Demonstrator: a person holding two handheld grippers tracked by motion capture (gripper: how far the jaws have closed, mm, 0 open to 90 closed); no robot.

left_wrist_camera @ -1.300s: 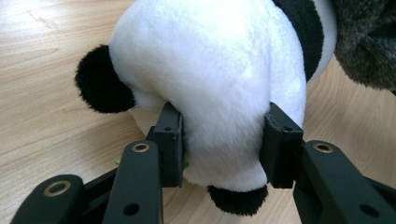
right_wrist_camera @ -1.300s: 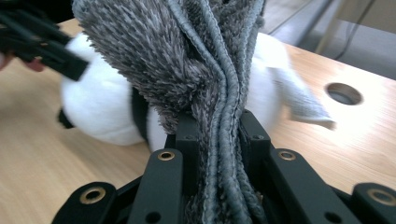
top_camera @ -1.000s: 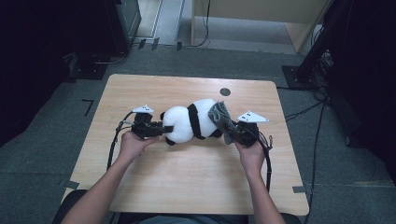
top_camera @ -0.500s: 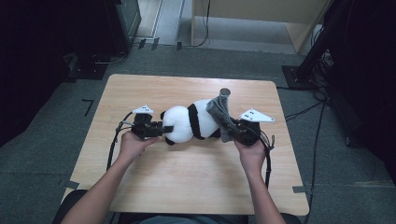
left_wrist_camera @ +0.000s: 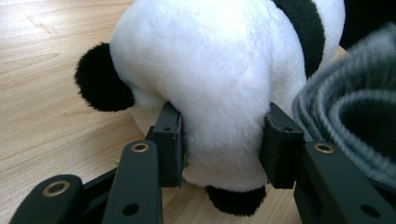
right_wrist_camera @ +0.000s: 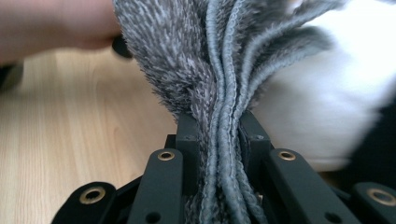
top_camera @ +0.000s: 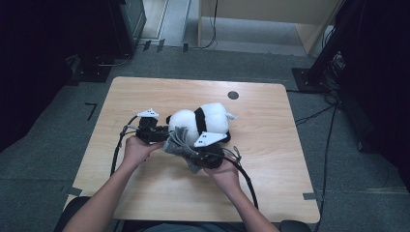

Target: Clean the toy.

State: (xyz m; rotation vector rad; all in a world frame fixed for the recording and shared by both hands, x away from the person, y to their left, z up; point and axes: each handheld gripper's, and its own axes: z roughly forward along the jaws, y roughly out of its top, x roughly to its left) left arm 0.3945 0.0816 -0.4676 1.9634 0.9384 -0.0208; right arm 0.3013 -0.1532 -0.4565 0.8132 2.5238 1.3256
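Note:
A black and white plush panda lies on the wooden table. My left gripper is shut on one end of the panda, its pads pressed into the white fur from both sides. My right gripper is shut on a folded grey fuzzy cloth in front of the panda, close to the left gripper. In the right gripper view the grey cloth bunches up between the jaws, with the white fur of the panda behind it. The same cloth shows at the right of the left gripper view.
A small dark round hole sits near the table's far edge. Black cables trail from both grippers toward the near edge. Dark equipment and a wooden cabinet stand on the floor beyond the table.
My right gripper has carried the grey cloth from the panda's right end leftward and nearer, to the front of the panda beside the left gripper. The left gripper has kept its grip in place.

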